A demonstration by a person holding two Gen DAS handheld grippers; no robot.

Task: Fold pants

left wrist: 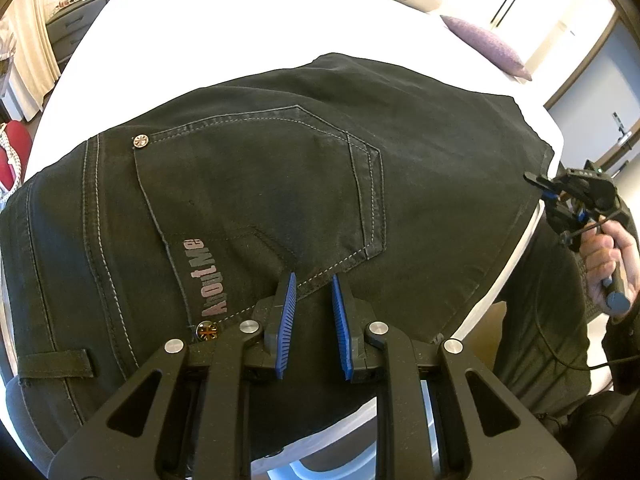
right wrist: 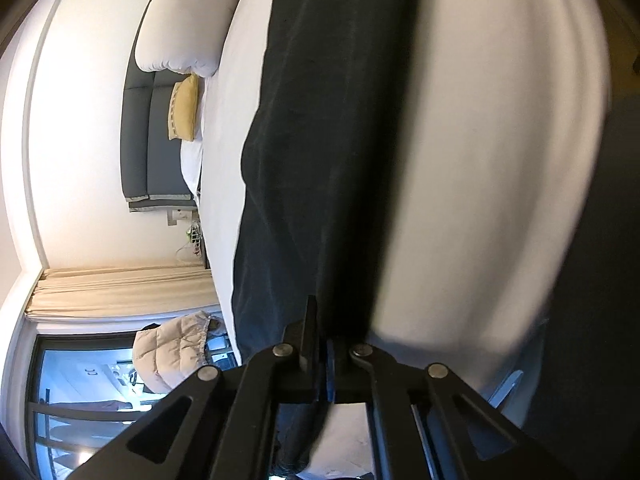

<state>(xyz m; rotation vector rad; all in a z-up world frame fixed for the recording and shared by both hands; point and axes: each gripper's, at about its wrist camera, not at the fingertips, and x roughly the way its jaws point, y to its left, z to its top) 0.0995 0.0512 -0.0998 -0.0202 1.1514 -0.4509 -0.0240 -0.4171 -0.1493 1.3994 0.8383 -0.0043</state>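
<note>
Black jeans (left wrist: 280,168), lying flat across a white-sheeted bed (left wrist: 224,20), back pocket up. Pocket print reads "AboutMe" (left wrist: 208,278); metal rivets at the pocket corners.

Left gripper (left wrist: 314,280): blue ribbed fingers slightly parted over the pocket seam, gripping nothing.

Right gripper (right wrist: 322,320): fingers clenched together at the edge of the jeans; whether cloth is caught between them cannot be told.

Room: purple cushion (left wrist: 486,46), yellow cushion (right wrist: 185,107), grey headboard (right wrist: 156,148), cream curtains (right wrist: 120,292).

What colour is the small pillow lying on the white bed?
Purple pillow; clearest in the left wrist view.
</note>
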